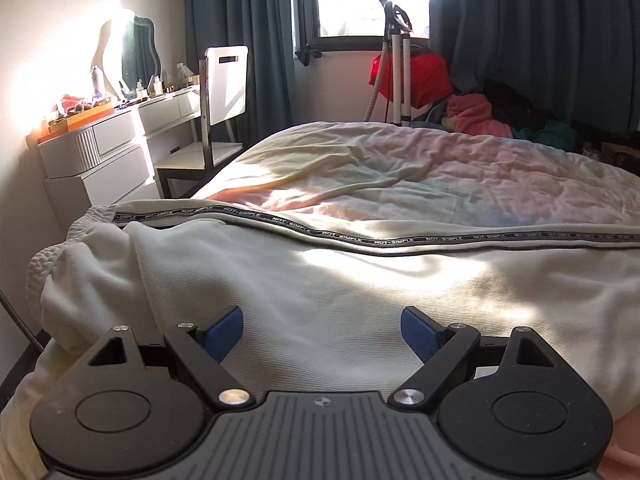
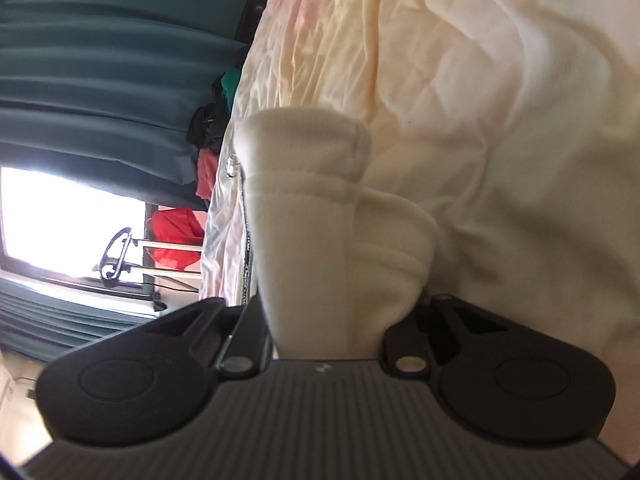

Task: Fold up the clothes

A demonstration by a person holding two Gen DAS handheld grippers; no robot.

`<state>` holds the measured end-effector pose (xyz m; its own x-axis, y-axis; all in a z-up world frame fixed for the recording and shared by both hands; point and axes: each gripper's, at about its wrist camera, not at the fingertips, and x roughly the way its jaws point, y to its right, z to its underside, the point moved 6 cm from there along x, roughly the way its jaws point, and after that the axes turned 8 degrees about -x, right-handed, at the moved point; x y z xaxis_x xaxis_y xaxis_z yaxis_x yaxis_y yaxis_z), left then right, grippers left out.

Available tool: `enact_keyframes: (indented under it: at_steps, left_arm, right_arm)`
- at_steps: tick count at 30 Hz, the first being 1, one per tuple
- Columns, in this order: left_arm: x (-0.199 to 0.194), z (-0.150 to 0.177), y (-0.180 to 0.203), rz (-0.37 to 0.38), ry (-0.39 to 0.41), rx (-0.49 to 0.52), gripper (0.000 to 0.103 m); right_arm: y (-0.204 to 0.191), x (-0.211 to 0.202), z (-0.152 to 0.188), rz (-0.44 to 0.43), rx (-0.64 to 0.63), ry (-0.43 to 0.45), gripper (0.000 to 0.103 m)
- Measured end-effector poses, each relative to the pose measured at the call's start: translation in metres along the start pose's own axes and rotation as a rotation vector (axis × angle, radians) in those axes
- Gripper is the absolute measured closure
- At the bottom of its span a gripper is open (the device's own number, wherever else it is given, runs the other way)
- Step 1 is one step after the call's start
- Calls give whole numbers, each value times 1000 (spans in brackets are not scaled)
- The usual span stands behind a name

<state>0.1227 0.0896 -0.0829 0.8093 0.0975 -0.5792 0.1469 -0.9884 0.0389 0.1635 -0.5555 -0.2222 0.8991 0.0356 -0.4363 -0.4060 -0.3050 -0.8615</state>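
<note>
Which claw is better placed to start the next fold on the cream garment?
Right, probably. The right claw is already shut on a bunched fold of the cream ribbed garment; the left claw hangs open above the cloth, gripping nothing.

In the right wrist view, the fingertips of the right claw [image 2: 326, 320] are buried under a bunched fold of the cream garment [image 2: 316, 216], so the pads cannot be seen. The garment runs off the right edge in the left wrist view, and its lower left part is covered by the left claw [image 1: 322, 334] housing. The bottles on the desk [image 1: 120, 120] are too small to identify. The clothes pile [image 1: 492, 114] beyond the bed [image 1: 400, 168] is partly hidden by it.
</note>
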Motion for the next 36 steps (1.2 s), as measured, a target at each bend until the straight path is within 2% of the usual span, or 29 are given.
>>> enact_keyframes:
  at_steps: [4,9,13,18,22,25,28,31,34,36]
  left_arm:
    - [11,-6,12,22,-52,-39,15]
    - [31,-14,37,6,-50,-7,15]
    - [64,6,50,-39,-138,78,14]
    - [77,17,43,-10,-159,77,13]
    - [75,16,40,6,-155,68,13]
    - [75,14,40,12,-149,70,13]
    - [74,10,39,22,-152,59,13]
    - [71,4,33,28,-153,33,13]
    - [61,-7,22,33,-127,-26,13]
    - [51,-16,13,40,-94,-65,13]
  right_arm:
    - [-11,-4,0,13,-45,40,89]
    - [-16,-10,-2,28,-83,64,90]
    - [-20,-14,-3,36,-107,74,90]
    - [-31,-15,-5,61,-163,98,90]
    - [-66,-21,1,114,-377,153,90]
    - [-106,-31,15,149,-584,227,90]
    - [-163,-47,50,132,-850,335,90]
    - [-218,-63,114,27,-1091,411,90]
    - [-247,-70,193,-85,-1279,407,90]
    - [-250,-63,252,-137,-1421,357,90]
